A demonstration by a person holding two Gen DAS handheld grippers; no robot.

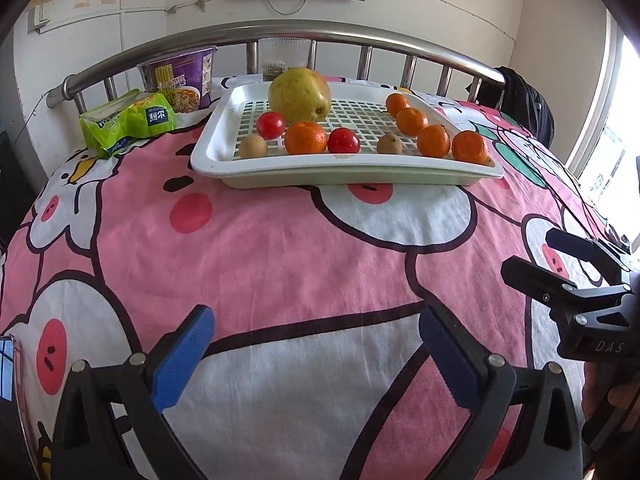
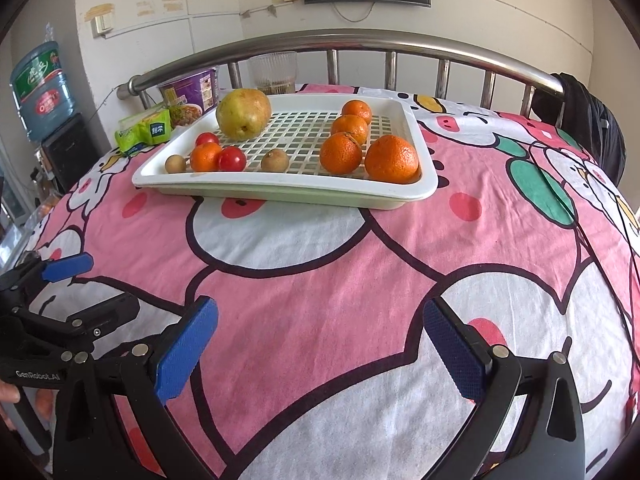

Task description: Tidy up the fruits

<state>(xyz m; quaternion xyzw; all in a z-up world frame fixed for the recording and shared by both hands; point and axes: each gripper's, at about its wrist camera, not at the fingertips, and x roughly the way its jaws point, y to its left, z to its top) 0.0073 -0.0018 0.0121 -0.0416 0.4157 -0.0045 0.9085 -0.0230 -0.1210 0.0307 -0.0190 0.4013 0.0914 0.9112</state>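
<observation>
A white slotted tray (image 1: pixel 208 160) (image 2: pixel 280 196) rests on the pink cartoon bedsheet. It holds a large yellow-green pear (image 1: pixel 299 94) (image 2: pixel 243 113) at the back left. A row of several oranges (image 1: pixel 434 141) (image 2: pixel 391 159) lines its right side. At the front left are one orange (image 1: pixel 305 137) (image 2: pixel 205 157), two red tomatoes (image 1: pixel 343 140) (image 2: pixel 231 159) and two small brown fruits (image 1: pixel 253 146) (image 2: pixel 275 160). My left gripper (image 1: pixel 316 320) (image 2: pixel 100 284) hovers open and empty over the sheet, well short of the tray. My right gripper (image 2: pixel 320 312) (image 1: pixel 532 256) is beside it, also open and empty.
Behind the tray's left are a purple noodle cup (image 1: pixel 180 80), a green snack packet (image 1: pixel 128 122) and a ribbed glass (image 2: pixel 274 72). A steel bed rail (image 1: pixel 280 32) runs behind them. A water bottle (image 2: pixel 42 88) stands far left; dark clothing (image 2: pixel 592 120) hangs on the rail's right end.
</observation>
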